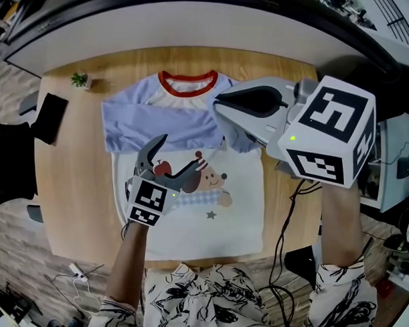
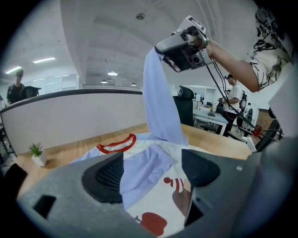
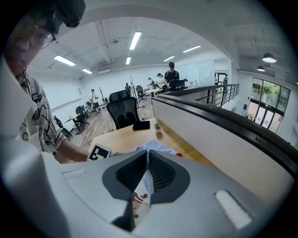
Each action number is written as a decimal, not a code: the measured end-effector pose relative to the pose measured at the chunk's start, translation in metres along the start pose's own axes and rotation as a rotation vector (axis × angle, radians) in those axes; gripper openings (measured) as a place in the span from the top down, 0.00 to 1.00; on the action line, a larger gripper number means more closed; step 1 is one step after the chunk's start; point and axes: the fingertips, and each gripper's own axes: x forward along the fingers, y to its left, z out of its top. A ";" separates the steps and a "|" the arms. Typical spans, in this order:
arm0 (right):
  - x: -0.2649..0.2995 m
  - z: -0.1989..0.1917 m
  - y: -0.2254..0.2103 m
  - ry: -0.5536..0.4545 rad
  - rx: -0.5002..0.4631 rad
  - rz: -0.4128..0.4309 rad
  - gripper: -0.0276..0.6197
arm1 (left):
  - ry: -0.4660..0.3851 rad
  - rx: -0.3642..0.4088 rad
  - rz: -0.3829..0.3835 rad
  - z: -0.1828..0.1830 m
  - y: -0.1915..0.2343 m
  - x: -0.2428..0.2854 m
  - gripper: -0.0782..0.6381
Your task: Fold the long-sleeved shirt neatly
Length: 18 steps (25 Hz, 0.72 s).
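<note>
The long-sleeved shirt (image 1: 189, 219) lies flat on the wooden table (image 1: 76, 188), white body with a cartoon print, red collar (image 1: 187, 84), lavender sleeves. One sleeve (image 1: 152, 124) lies folded across the chest. My right gripper (image 1: 220, 106) is shut on the other sleeve (image 1: 237, 137) and holds it lifted above the shirt's right shoulder; the left gripper view shows that sleeve (image 2: 158, 102) hanging from the right gripper (image 2: 160, 49). Cloth (image 3: 143, 188) is pinched between the right jaws (image 3: 145, 174). My left gripper (image 1: 174, 162) hovers open over the print, with nothing between its jaws (image 2: 151, 174).
A small potted plant (image 1: 79, 79) and a black flat object (image 1: 51, 117) sit at the table's far left. Cables (image 1: 290, 216) trail off the right front edge. A curved white partition (image 1: 196, 25) runs behind the table.
</note>
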 end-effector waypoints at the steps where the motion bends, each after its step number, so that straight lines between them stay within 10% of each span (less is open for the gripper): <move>1: 0.008 0.003 0.003 0.003 -0.003 0.008 0.91 | -0.001 -0.002 0.000 -0.001 0.001 -0.003 0.34; 18: 0.189 -0.028 0.024 0.161 0.026 0.070 0.91 | -0.070 -0.062 0.039 -0.019 0.053 -0.075 0.34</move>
